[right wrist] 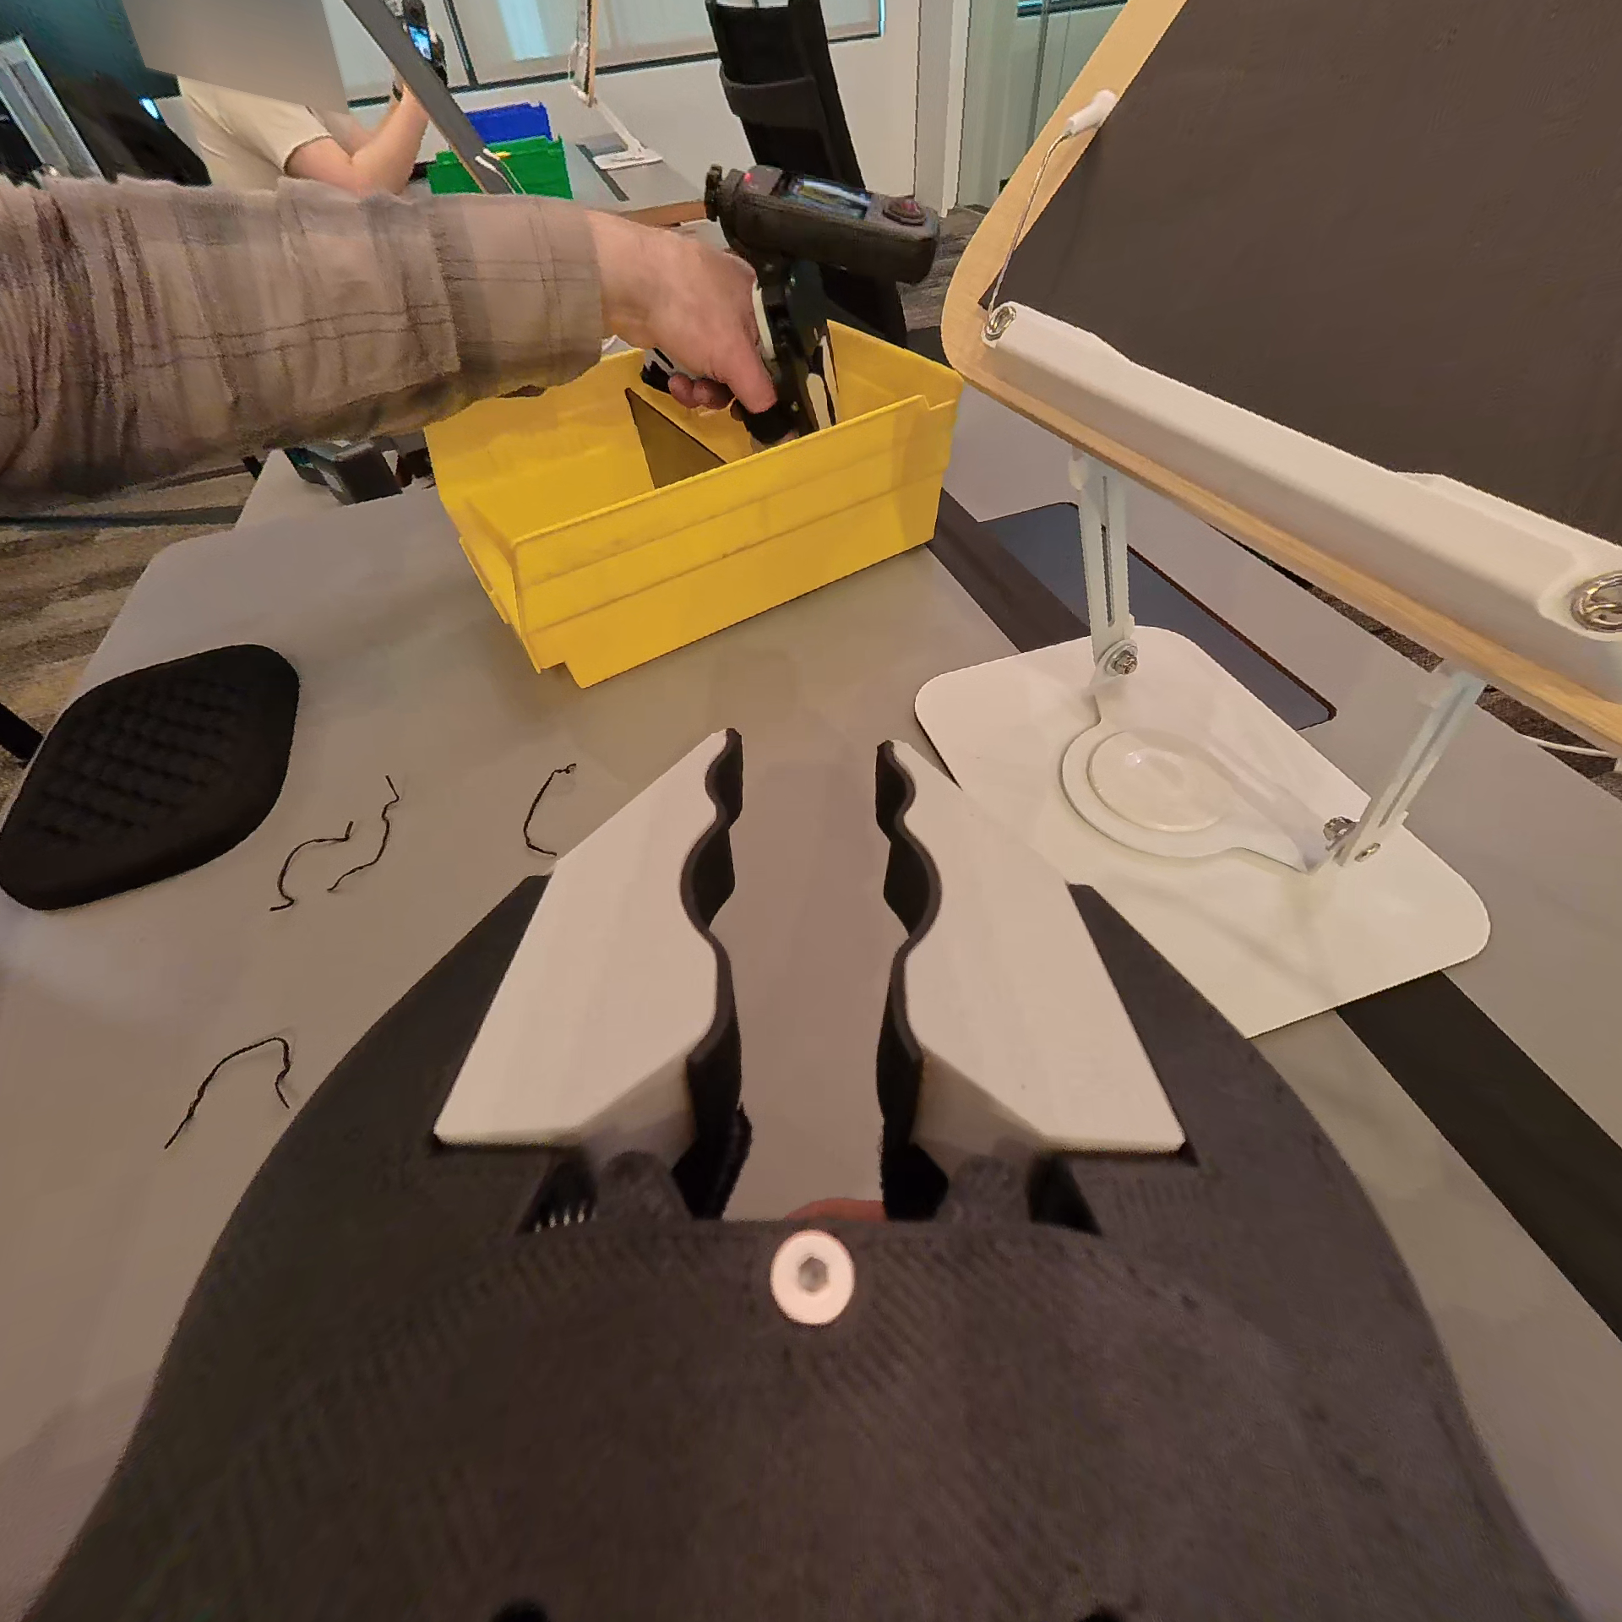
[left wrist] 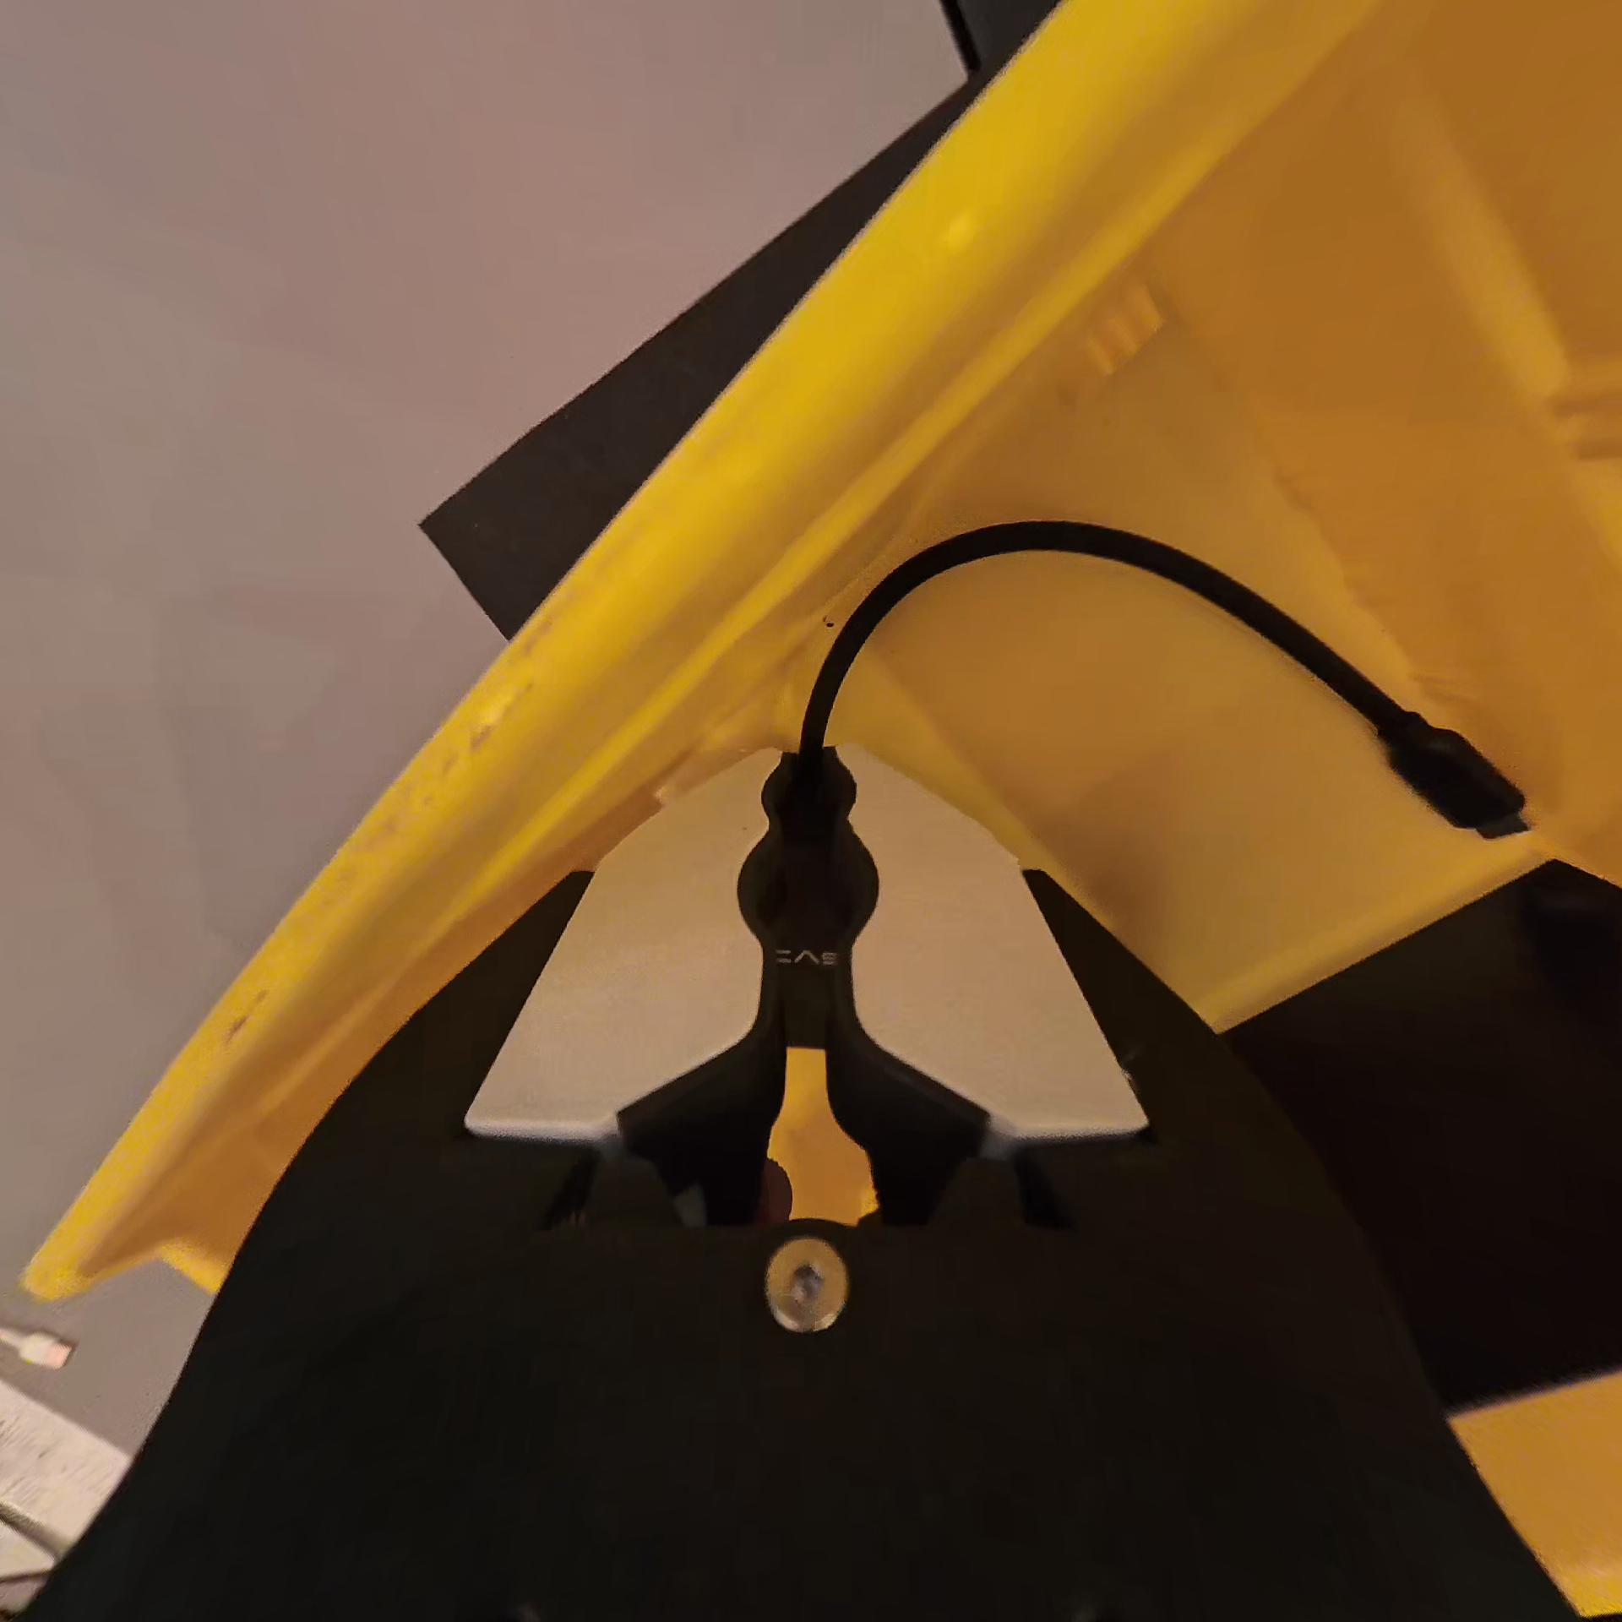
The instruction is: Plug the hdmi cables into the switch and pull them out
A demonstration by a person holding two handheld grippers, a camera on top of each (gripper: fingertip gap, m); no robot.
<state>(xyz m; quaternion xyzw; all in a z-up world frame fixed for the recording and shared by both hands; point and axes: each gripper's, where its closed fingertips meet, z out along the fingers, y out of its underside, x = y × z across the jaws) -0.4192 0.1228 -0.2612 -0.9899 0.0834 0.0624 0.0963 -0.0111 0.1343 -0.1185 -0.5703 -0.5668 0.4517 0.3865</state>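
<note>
In the left wrist view my left gripper (left wrist: pixel 812 794) is inside the yellow bin (left wrist: pixel 1097 369), with its dark fingers shut on a thin black cable (left wrist: pixel 1036 535). The cable comes out at the fingertips, arcs up to the right and ends in a black plug (left wrist: pixel 1457 790) against the bin wall. In the right wrist view a hand holds the left gripper (right wrist: pixel 790 351) down in the yellow bin (right wrist: pixel 702 562); its fingertips are hidden there. My right gripper (right wrist: pixel 807 755) is open and empty, above the grey table (right wrist: pixel 439 702) in front of the bin. No switch is in view.
A white stand base (right wrist: pixel 1229 834) with a tilted dark board (right wrist: pixel 1360 219) takes up the right side. A black mesh pad (right wrist: pixel 149 772) lies at the left, with several dark twist ties (right wrist: pixel 369 834) beside it. A black divider (right wrist: pixel 676 448) stands in the bin. A person sits at a far table.
</note>
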